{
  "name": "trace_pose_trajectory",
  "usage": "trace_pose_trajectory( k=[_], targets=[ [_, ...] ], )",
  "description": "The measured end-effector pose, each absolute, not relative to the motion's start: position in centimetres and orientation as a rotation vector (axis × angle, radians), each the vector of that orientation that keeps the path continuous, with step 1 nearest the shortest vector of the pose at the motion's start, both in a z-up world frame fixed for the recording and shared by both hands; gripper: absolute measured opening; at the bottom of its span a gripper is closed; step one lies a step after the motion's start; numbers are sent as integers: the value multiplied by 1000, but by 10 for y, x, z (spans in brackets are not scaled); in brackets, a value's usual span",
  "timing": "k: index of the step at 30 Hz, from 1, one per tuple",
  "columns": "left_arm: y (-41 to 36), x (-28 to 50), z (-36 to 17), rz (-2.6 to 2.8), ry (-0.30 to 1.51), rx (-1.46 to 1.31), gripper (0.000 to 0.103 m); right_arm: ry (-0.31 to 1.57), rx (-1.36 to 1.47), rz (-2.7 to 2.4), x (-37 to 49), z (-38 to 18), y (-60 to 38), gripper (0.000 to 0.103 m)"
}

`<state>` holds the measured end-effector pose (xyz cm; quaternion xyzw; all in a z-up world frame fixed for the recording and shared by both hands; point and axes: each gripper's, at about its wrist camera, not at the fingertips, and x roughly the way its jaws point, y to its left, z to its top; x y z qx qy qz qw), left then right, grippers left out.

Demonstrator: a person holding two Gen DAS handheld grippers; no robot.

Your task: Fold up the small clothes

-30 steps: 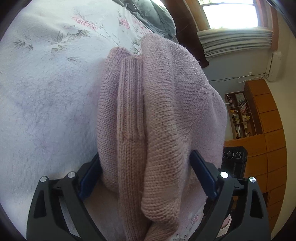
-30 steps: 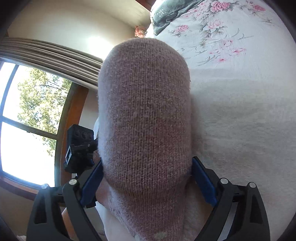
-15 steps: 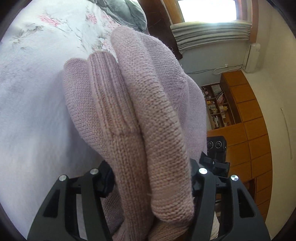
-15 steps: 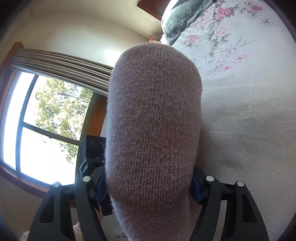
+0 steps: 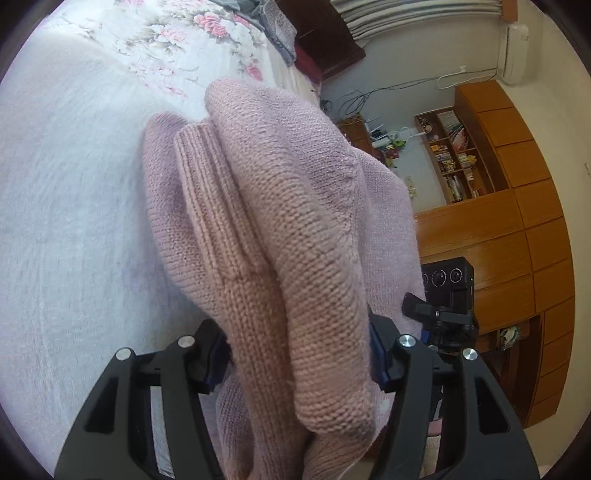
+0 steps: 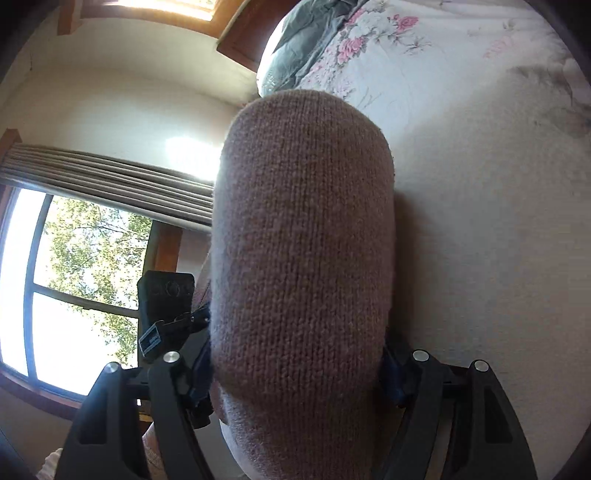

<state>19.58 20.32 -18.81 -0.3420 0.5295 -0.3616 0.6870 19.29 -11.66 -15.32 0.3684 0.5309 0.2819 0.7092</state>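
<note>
Left wrist view: the left gripper [image 5: 297, 360] is clenched on a pink knitted sweater [image 5: 280, 229], with bunched folds of the knit pressed between its two black fingers [image 5: 207, 354] and filling the gap completely. The sweater rises forward from the jaws in several thick folds, one of them a ribbed band, and is held above a white bedspread [image 5: 74, 221] printed with pink flowers toward its far end. A grey garment [image 5: 273, 22] lies at the far edge of the bed. To the right, past the sweater, part of the other tool's black camera mount [image 5: 447, 295] shows close beside the knit. Behind it stand a wooden cabinet [image 5: 517, 221] and a bookshelf [image 5: 454, 155] with small items, and a white air conditioner [image 5: 515, 51] is fixed high on the wall. Right wrist view: the right gripper [image 6: 295, 373] is likewise closed on the sweater [image 6: 303, 240], a single rounded fold of knit standing up between the jaws and hiding the blue pads almost entirely. The bedspread [image 6: 480, 221] lies to the right, with a grey pillow [image 6: 299, 51] at its far end. To the left are a window [image 6: 74, 277] showing trees, a striped blind [image 6: 110, 177] above it, and the other tool's black camera [image 6: 166, 299] close against the sweater's left side.
</note>
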Motion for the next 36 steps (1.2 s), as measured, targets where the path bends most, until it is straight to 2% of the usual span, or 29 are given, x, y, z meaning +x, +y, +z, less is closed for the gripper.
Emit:
trace_pose_trajectory(
  k=[5, 8, 14, 15, 17, 19, 23, 26, 28, 30, 32, 34, 36],
  targets=[
    [205, 199, -193, -786, 1198, -782, 65, 1139, 807, 649, 185, -152, -120, 77],
    [211, 188, -176, -749, 1193, -711, 66, 1146, 769, 634, 174, -143, -124, 81],
    [222, 137, -140, -716, 1145, -571, 67, 1169, 711, 631, 119, -134, -137, 80],
    [220, 129, -136, -707, 1136, -540, 67, 1171, 700, 623, 110, -134, -138, 79],
    [216, 113, -132, -670, 1129, -458, 67, 1174, 699, 606, 97, -135, -139, 65],
    [214, 105, -135, -627, 1140, -398, 67, 1177, 670, 579, 87, -136, -139, 55],
    [217, 96, -155, -593, 1163, -387, 67, 1174, 624, 534, 80, -139, -137, 48],
    [219, 101, -157, -589, 1158, -381, 68, 1164, 579, 500, 80, -139, -129, 48],
    [223, 100, -152, -580, 1162, -380, 68, 1159, 557, 483, 71, -131, -124, 52],
    [209, 98, -142, -562, 1163, -368, 70, 1151, 517, 444, 64, -119, -112, 62],
    [209, 92, -136, -543, 1153, -346, 72, 1127, 419, 388, 57, -106, -101, 85],
    [208, 85, -128, -504, 1143, -308, 80, 1102, 309, 322, 45, -96, -87, 93],
    [205, 80, -119, -456, 1145, -267, 82, 1095, 268, 288, 35, -89, -76, 97]
  ],
)
